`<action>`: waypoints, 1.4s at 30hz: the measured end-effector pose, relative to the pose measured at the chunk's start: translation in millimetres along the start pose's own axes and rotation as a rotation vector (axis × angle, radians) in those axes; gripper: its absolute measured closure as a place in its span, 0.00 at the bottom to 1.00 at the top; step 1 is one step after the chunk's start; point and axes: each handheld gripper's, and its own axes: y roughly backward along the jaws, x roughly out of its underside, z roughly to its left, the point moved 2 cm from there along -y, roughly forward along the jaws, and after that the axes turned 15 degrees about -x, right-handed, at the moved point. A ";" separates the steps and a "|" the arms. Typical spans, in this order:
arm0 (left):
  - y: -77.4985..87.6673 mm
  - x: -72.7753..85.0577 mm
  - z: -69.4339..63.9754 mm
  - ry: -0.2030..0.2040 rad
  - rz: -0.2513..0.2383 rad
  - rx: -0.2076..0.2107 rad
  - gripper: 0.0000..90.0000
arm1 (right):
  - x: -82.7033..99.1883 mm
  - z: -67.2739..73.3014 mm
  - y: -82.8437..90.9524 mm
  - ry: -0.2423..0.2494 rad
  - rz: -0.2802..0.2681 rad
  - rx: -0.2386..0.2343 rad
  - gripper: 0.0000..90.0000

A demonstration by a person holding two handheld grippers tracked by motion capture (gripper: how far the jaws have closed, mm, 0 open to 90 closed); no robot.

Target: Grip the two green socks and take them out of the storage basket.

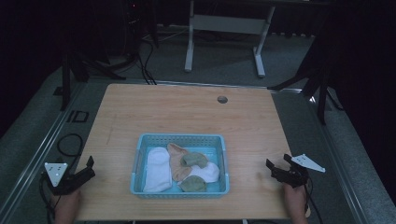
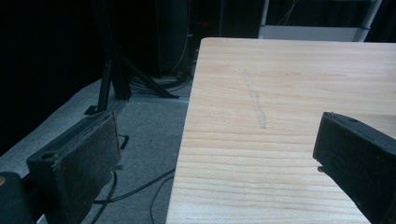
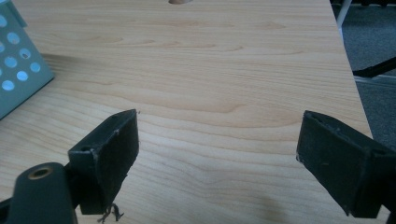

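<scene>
A light blue perforated basket [image 1: 140,154] sits near the front middle of the wooden table [image 1: 187,112]. Inside lie a white sock [image 1: 156,170], a peach sock [image 1: 178,163], two green socks [image 1: 194,159] and another white sock [image 1: 210,172]. My left gripper [image 1: 88,168] hovers at the table's front left edge, open with nothing between its jaws; in the left gripper view [image 2: 217,154] its jaws straddle the table's edge. Open and empty too, my right gripper [image 1: 278,167] rests over the front right of the table [image 3: 219,140]. The basket's corner [image 3: 18,70] shows at the left of the right gripper view.
A round cable hole [image 1: 222,99] is in the table's far side. Grey floor surrounds the table, with black stand legs [image 2: 116,79] and cables [image 1: 70,144] at the left and a white table frame [image 1: 224,32] behind. Bare wood lies on both sides of the basket.
</scene>
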 end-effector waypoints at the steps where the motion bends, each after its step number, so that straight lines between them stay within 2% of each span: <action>1: 0.1 0.1 0.2 0.004 -0.001 -0.002 0.00 | 0.0 0.2 0.0 0.004 0.002 -0.003 0.14; 3: -0.2 0.0 0.1 0.015 0.001 -0.005 0.00 | 0.1 -0.1 -0.5 0.008 0.016 -0.032 0.15; 4: -0.2 0.0 0.1 0.015 0.001 -0.005 0.00 | 0.1 -0.1 -0.5 0.008 0.016 -0.032 0.15; 5: -0.3 0.2 -0.2 0.012 0.003 -0.010 0.00 | 0.2 -1.6 -2.0 0.000 0.049 -0.095 0.15; 8: 0.8 0.5 -1.2 0.005 0.001 -0.002 0.00 | 0.1 -2.9 -1.4 -0.009 0.048 -0.105 0.15; 9: 0.8 0.5 -1.5 0.004 0.004 0.008 0.00 | 0.7 -3.8 -2.1 0.012 0.095 -0.138 0.15; 11: 0.5 0.4 -1.5 0.006 0.005 0.009 0.00 | 1.5 -2.5 -1.9 0.050 0.152 -0.157 0.15; 12: 0.4 0.4 -1.3 0.007 0.006 0.011 0.00 | 1.7 -1.8 -1.7 0.062 0.175 -0.186 0.14; 13: 0.4 0.5 -1.3 0.007 0.006 0.012 0.00 | 1.7 -1.8 -1.7 0.062 0.175 -0.186 0.14; 15: 0.6 0.5 -0.6 0.008 0.006 0.015 0.00 | 2.2 -1.1 -1.1 0.070 0.212 -0.243 0.14; 16: 0.7 0.6 -0.4 0.010 0.005 0.018 0.00 | 2.2 -0.6 -0.8 0.082 0.233 -0.257 0.14; 17: 0.9 0.6 -0.1 0.012 0.005 0.023 0.00 | 1.9 0.7 -0.1 0.103 0.265 -0.293 0.14; 20: 1.8 0.8 -0.1 0.010 0.000 0.027 0.00 | 1.3 1.2 0.0 0.112 0.283 -0.318 0.14; 22: 2.0 0.9 -0.3 0.007 0.001 0.029 0.00 | 0.0 2.1 -0.2 0.124 0.309 -0.354 0.14; 23: 1.9 0.9 -0.4 0.006 0.001 0.029 0.00 | -2.0 4.0 -0.5 0.128 0.344 -0.381 0.14; 24: 2.1 0.9 -0.3 0.007 0.000 0.029 0.00 | -2.0 4.0 -0.5 0.128 0.344 -0.381 0.14; 28: 1.9 0.9 0.2 0.012 0.003 0.032 0.00 | -7.6 11.8 -3.3 0.151 0.450 -0.437 0.14; 29: 1.7 0.9 0.5 0.015 0.004 0.037 0.00 | -10.0 16.0 -5.0 0.155 0.502 -0.493 0.14; 30: 1.7 0.9 0.5 0.015 0.004 0.037 0.00 | -10.0 16.0 -5.0 0.155 0.502 -0.493 0.14; 31: 1.7 0.9 0.7 0.016 0.004 0.036 0.00 | -12.7 22.3 -7.6 0.179 0.564 -0.542 0.14; 34: 1.7 0.9 0.7 0.015 0.004 0.035 0.00 | -13.5 24.1 -9.0 0.191 0.574 -0.550 0.14; 35: 1.9 0.9 0.5 0.013 0.004 0.037 0.00 | -14.7 26.3 -10.6 0.205 0.593 -0.556 0.14; 36: 2.0 1.0 0.5 0.012 0.005 0.036 0.00 | -17.4 31.8 -14.2 0.250 0.635 -0.564 0.14; 42: 1.8 1.0 0.6 0.014 0.004 0.038 0.00 | -21.3 46.0 -20.6 0.304 0.736 -0.592 0.14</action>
